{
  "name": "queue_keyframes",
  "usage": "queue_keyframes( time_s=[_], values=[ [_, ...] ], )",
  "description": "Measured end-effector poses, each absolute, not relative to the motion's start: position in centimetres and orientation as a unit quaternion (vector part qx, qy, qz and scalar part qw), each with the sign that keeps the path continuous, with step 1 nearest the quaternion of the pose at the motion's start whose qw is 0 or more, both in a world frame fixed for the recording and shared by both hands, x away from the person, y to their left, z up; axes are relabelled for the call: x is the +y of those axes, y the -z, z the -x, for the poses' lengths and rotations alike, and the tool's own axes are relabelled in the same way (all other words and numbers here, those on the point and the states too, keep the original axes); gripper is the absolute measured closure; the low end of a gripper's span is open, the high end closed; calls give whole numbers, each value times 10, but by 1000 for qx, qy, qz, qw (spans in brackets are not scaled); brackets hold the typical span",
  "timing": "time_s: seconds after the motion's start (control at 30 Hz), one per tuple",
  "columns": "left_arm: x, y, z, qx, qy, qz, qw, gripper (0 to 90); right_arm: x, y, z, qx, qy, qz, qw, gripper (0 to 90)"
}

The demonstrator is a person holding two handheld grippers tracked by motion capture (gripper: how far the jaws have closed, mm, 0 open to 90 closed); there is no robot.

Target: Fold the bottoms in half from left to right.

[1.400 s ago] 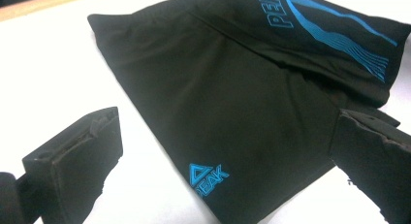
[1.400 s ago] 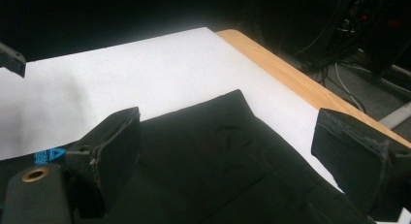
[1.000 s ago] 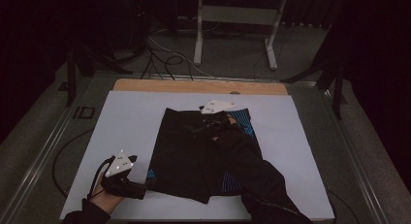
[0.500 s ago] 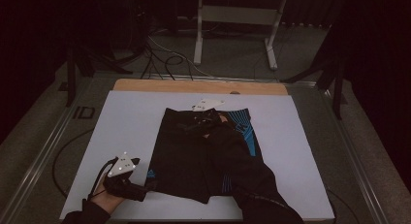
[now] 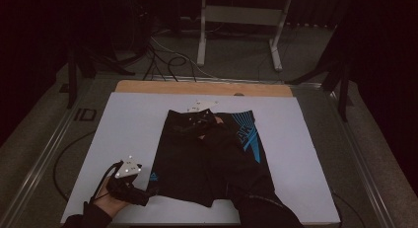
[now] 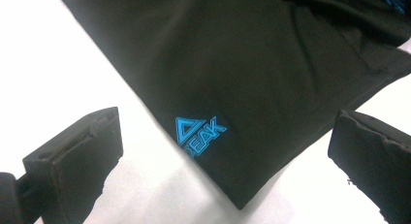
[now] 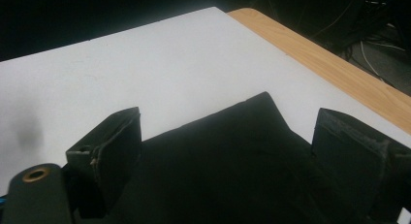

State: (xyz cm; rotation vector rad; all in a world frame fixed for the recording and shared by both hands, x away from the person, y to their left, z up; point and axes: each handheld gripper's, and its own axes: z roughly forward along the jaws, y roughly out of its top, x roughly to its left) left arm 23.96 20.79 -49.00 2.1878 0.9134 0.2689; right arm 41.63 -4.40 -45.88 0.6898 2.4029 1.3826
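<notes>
A dim room surrounds the desk [image 5: 123, 139], whose white top ends in a wooden strip [image 5: 202, 88], with a pale metal stand [image 5: 241, 20] and tangled cables [image 5: 162, 55] on the grey floor [image 5: 305, 60] behind.

Black foam-padded fingers [image 6: 77, 156], grey three-cornered plates, black cable, dark sleeves.

We count one pair of black shorts [image 5: 212, 159] lying on one white desk [image 5: 128, 129], and on the shorts we see one blue "PEAK" logo [image 6: 199, 135] near a leg corner and one larger blue striped print [image 5: 248, 134] on the other side. We count two grippers, the left gripper [image 5: 148, 192] and the right gripper [image 5: 190, 127], each with two black fingers [image 6: 77, 156], and each with one grey three-cornered plate on top. Behind the desk we count one light metal stand [image 5: 241, 25] with two legs, and one wooden strip [image 5: 148, 87] along the desk's far edge.
</notes>
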Motion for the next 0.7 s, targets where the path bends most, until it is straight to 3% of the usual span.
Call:
queue_keyframes(
  time_s=[0.43,0.7],
  values=[
    [206,500,-241,353,-74,-879,312,55,-25,470,-417,837,-479,-233,125,109],
    [205,505,-240,342,-63,-891,292,269,-18,472,-416,840,-477,-229,121,110]
  ],
)
